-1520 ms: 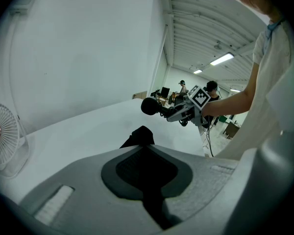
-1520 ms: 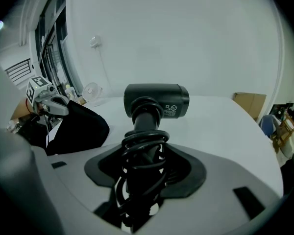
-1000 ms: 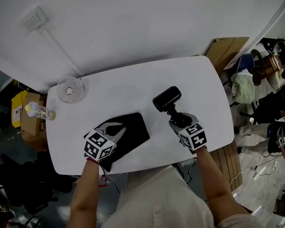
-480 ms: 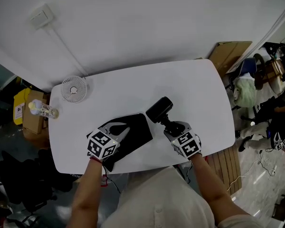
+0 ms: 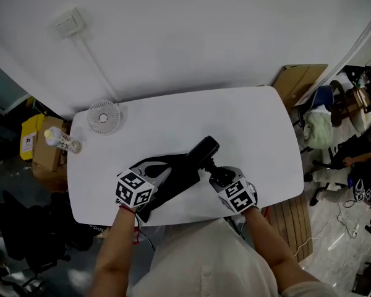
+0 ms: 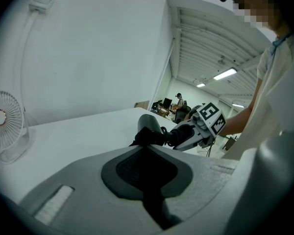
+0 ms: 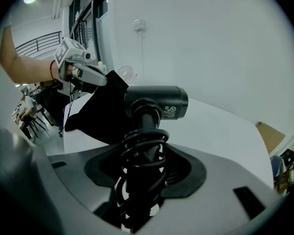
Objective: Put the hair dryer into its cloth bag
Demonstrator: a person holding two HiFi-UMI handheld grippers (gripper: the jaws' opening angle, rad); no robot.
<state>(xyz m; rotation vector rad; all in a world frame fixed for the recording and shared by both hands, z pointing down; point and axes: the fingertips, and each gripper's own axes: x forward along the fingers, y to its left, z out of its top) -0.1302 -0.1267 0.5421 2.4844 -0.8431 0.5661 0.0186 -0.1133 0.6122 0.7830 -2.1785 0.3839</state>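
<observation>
Setting: a white worktop (image 5: 247, 122) with rounded corners, seen from above, set against a white wall.
Left tool: the left tool (image 5: 156, 172) is at the near left of the worktop. Its jaws are pressed together, pinching a fold of black cloth.
Cloth bag: the black cloth bag (image 5: 173, 178) is what the left tool pinches. It spreads across the near middle of the worktop, between the two tools. In the right gripper view its pinched edge is lifted off the surface.
Right tool: the right tool (image 5: 215, 173) is at the near right. Its jaws are clamped on the hair dryer's handle.
Hair dryer: the black hair dryer (image 5: 202, 150) is held clear of the worktop, with its handle towards the person. Its barrel lies crosswise, just right of the bag. The barrel's left end meets the bag's right edge. Whether that end is inside the opening cannot be told.
Cord: a black coiled cord (image 7: 143, 148) is wound around the handle, just above the right tool's jaws.
Fan: a small white desk fan (image 5: 103, 116) stands upright at the far left corner, well apart from the bag.
Arms: the person's two bare forearms reach in from the near edge. Each hand holds one tool.
Beyond the worktop: a flat cardboard box (image 5: 300, 79) leans at the far right.
</observation>
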